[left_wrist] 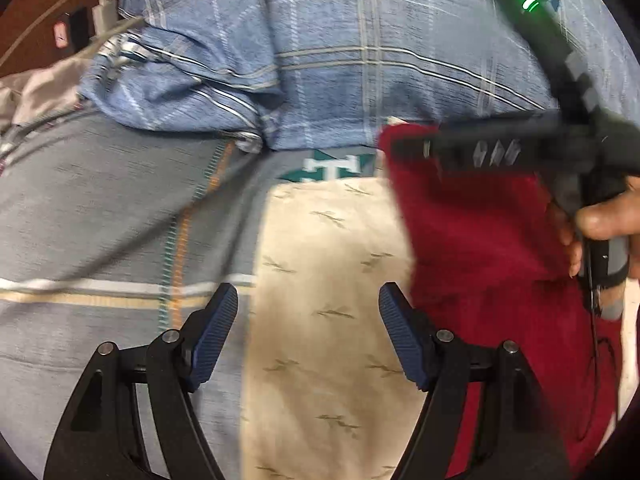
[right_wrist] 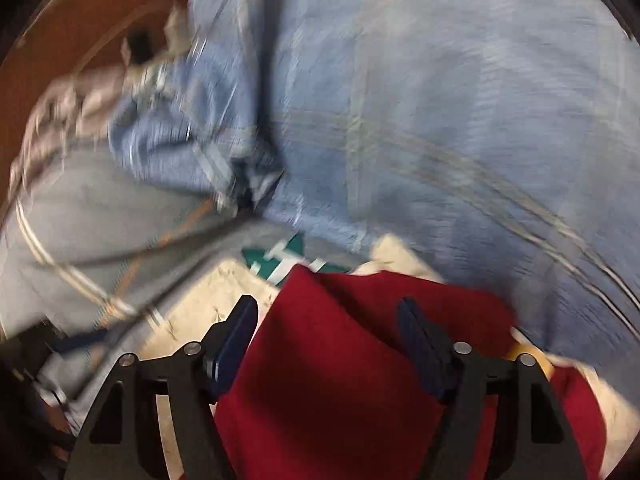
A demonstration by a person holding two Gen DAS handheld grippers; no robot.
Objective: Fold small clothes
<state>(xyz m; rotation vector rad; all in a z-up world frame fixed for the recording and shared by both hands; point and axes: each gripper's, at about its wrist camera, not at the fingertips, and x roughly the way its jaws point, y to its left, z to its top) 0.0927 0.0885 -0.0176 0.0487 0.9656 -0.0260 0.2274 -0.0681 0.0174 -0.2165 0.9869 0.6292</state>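
Where no container shows | red cloth (right_wrist: 340,360) overlaps cream cloth (left_wrist: 320,280)

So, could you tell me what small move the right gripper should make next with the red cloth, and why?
Probably lower the right gripper a little and close it on the near edge of the red cloth. Its jaws stand open above the cloth, gripping nothing, and the cloth lies half across the cream cloth, not yet folded. The left gripper hangs open over the cream cloth.
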